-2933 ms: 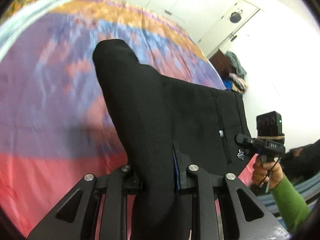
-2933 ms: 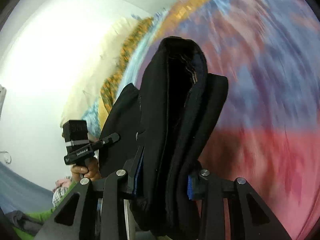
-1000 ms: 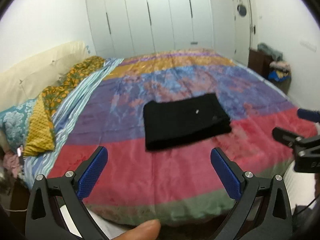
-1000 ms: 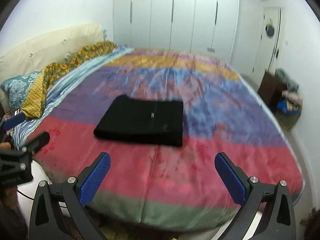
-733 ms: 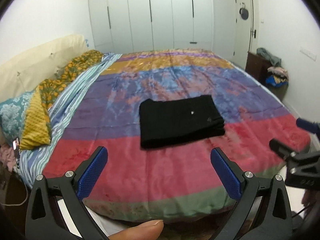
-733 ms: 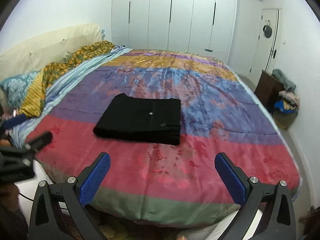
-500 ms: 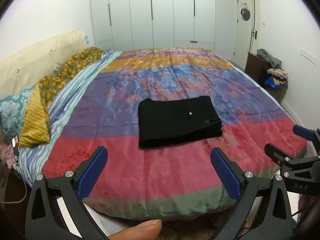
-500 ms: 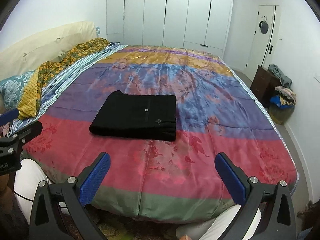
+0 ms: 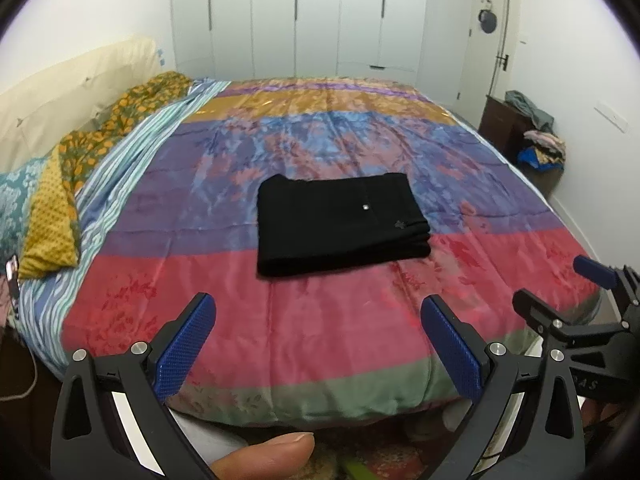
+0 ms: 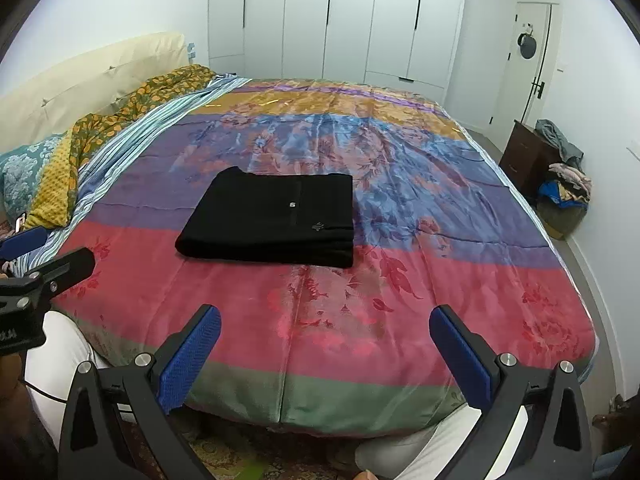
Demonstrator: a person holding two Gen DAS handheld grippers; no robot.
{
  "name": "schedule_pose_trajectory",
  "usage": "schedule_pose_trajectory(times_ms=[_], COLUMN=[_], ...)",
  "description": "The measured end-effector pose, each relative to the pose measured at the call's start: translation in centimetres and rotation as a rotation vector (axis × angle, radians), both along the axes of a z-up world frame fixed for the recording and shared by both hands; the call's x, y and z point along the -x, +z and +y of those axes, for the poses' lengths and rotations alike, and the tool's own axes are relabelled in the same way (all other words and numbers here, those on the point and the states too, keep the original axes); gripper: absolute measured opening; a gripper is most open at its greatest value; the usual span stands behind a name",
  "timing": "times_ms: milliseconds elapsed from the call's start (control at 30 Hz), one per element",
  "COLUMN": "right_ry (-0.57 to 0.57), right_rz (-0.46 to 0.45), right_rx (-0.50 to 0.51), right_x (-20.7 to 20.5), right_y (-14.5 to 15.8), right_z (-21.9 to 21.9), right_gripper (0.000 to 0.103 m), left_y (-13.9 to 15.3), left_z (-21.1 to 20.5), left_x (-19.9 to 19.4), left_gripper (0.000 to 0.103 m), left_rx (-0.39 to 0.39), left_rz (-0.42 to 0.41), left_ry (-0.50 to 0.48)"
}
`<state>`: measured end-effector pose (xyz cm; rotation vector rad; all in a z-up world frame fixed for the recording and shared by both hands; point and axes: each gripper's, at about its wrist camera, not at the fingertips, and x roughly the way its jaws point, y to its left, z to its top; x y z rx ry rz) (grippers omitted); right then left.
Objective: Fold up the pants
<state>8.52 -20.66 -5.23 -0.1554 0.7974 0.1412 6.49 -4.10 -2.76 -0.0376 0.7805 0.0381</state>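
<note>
The black pants (image 9: 340, 226) lie folded into a compact rectangle at the centre of the left wrist view, flat on the colourful quilt (image 9: 320, 320), across its purple and red bands. In the right wrist view they sit slightly left of centre (image 10: 272, 220), edges stacked evenly, a small white button showing on top. The left gripper (image 9: 316, 340) hangs at the bottom of its frame with blue-padded fingers (image 9: 186, 344) spread wide and nothing between them; the right gripper (image 10: 324, 356) is likewise spread and empty, and well apart from the cloth. Judging by the tidy stack, the folding looks complete. The step in hand seems to be standing clear: doing it well means keeping both tools off the bundle, so no layer is dragged.
</note>
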Motion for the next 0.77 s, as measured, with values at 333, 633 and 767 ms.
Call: schedule_pose_trajectory(times_ms=[333,633,767], right_ry=[-0.009,-0.004,-0.004], right_rz=[0.008,0.016,0.015], right_rx=[0.003,0.001,0.001], right_x=[-0.21,-0.3,-0.29], right_y=[-0.22,-0.53,-0.55], right_z=[-0.19,-0.09,-0.1], right_gripper=[0.103,0.103,0.103], left_y=[-0.04,-0.28,-0.21], left_z=[-0.35,-0.21,-0.37], left_x=[-0.11,-0.17,-0.17], left_gripper=[0.102,0.102,0.102], left_rx=[0.006,0.027,0.014], left_rz=[-0.001,0.002,-0.004], left_ry=[-0.025,-0.021,-0.021])
